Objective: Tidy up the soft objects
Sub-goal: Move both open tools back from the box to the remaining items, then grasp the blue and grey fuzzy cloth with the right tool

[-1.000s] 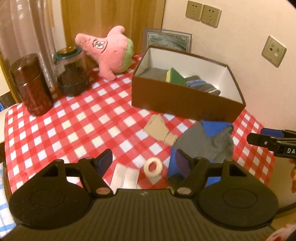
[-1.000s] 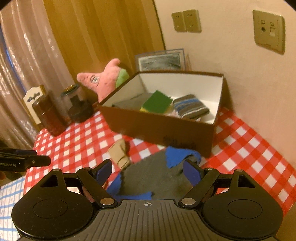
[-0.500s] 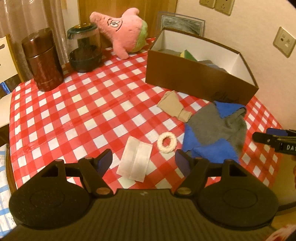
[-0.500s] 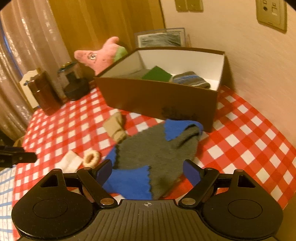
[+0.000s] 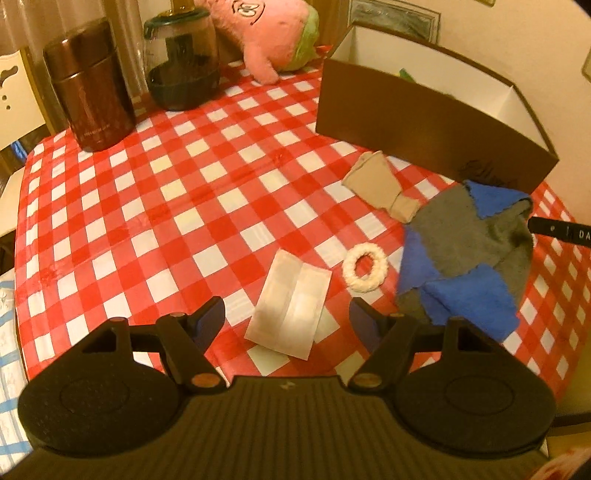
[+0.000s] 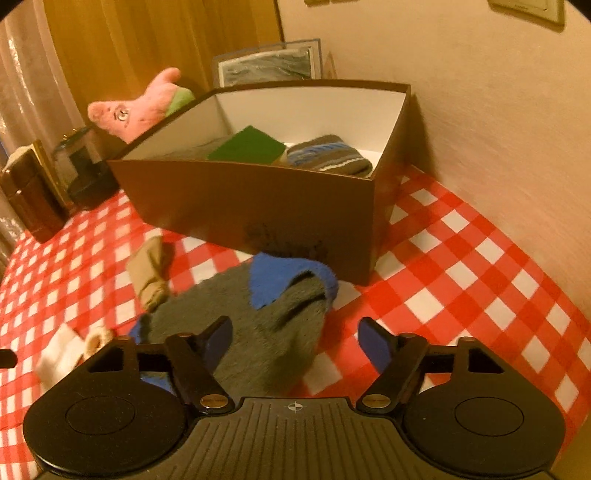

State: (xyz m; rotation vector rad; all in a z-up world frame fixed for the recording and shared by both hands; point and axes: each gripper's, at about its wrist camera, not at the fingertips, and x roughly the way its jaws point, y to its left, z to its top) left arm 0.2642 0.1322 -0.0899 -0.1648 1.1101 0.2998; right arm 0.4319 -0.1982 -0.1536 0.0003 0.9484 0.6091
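A grey and blue cloth (image 5: pixel 469 258) lies on the red checked table in front of a brown box (image 5: pixel 424 122). It also shows in the right wrist view (image 6: pixel 266 317), just ahead of my open, empty right gripper (image 6: pixel 295 339). The box (image 6: pixel 258 206) holds a green sponge (image 6: pixel 247 147) and a striped sock (image 6: pixel 328 155). A white folded pad (image 5: pixel 291 317) lies between the fingers of my open, empty left gripper (image 5: pixel 288 321). A white ring (image 5: pixel 365 269) and a tan sock (image 5: pixel 384 184) lie beyond it. A pink plush star (image 5: pixel 266 33) sits at the back.
A brown canister (image 5: pixel 88 88) and a glass jar (image 5: pixel 181 62) stand at the back left of the table. A framed picture (image 6: pixel 269 62) leans on the wall behind the box. The wall runs close along the right. The table edge is at the left.
My left gripper has moved down and forward toward the white pad. My right gripper has moved closer to the grey and blue cloth and the box.
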